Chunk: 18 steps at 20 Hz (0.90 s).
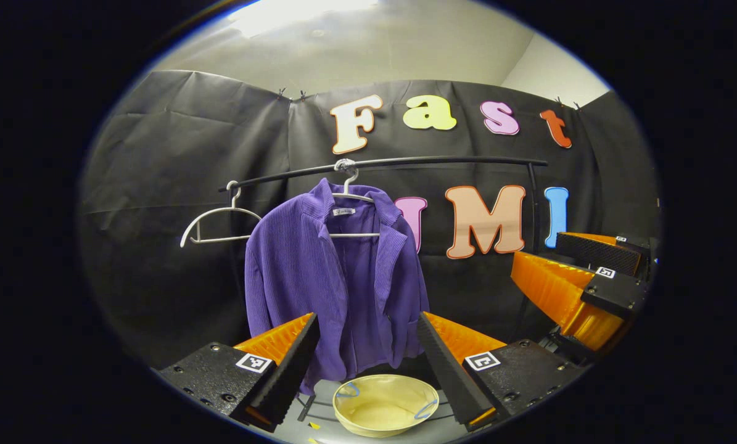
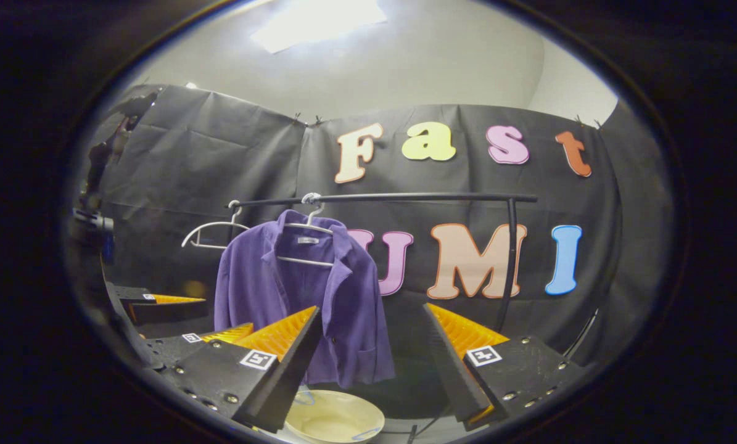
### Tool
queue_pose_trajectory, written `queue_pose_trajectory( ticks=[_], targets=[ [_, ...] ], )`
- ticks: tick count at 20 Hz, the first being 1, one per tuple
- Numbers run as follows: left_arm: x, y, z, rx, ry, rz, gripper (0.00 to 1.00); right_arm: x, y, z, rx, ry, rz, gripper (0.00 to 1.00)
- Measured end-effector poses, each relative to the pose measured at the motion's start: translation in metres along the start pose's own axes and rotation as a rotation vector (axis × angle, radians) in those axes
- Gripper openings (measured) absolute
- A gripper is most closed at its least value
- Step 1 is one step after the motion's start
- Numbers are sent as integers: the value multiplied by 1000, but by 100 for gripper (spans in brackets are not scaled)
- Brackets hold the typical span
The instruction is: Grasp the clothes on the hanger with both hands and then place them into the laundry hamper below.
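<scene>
On the black rail [image 1: 442, 162] at the back of the booth hangs a purple shirt [image 1: 337, 277], draped over a pale hanger [image 1: 353, 213] with its collar open and its hem falling just above the cream laundry hamper [image 1: 385, 404] on the floor below; a second, bare hanger [image 1: 217, 225] sits beside it on the rail. Both sets of tongs are spread apart and hold nothing. The left tongs [image 1: 368, 361] face the shirt's lower half squarely and look near it, while the right tongs [image 2: 371, 370] are aimed toward the shirt's right edge, with the shirt [image 2: 303, 302] lying to the left of their centre line; the right tool [image 1: 581, 287] shows off to the side in the left gripper view, and the left tool [image 2: 164, 308] shows low at the left of the right gripper view. The step in hand looks like the approach, not yet a grasp. To do it well, I would bring each pair up toward a shoulder of the shirt, one per side, and close on a good fold of cloth, not on the hanger wire. Lifting both sides evenly should free the shoulders from the hanger arms; pulling straight down risks dragging the hanger off the rail or snagging the collar. Then lower the shirt over the hamper's mouth before letting go, since the rim is small beneath a wide garment.
</scene>
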<state>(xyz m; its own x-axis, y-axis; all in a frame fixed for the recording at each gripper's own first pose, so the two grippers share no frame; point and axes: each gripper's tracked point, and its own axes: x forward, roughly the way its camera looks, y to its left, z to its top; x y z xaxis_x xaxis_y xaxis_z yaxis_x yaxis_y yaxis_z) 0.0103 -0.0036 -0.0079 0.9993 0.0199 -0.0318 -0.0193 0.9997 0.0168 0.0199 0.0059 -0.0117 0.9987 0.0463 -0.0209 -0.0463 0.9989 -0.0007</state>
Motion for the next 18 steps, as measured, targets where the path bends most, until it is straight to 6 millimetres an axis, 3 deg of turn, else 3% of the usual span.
queue_pose_trajectory(
  ticks=[5,8,13,18],
  targets=[
    [24,10,9,6,-9,22,98,27,3,-6,16,18,6,93],
    [53,21,15,0,-11,37,97,53,9,-8,16,22,4,96],
    [119,53,28,-9,-37,65,98,112,29,-13,17,18,1,96],
    [182,82,27,-4,-48,76,98,164,41,-15,16,3,-26,99]
  ],
)
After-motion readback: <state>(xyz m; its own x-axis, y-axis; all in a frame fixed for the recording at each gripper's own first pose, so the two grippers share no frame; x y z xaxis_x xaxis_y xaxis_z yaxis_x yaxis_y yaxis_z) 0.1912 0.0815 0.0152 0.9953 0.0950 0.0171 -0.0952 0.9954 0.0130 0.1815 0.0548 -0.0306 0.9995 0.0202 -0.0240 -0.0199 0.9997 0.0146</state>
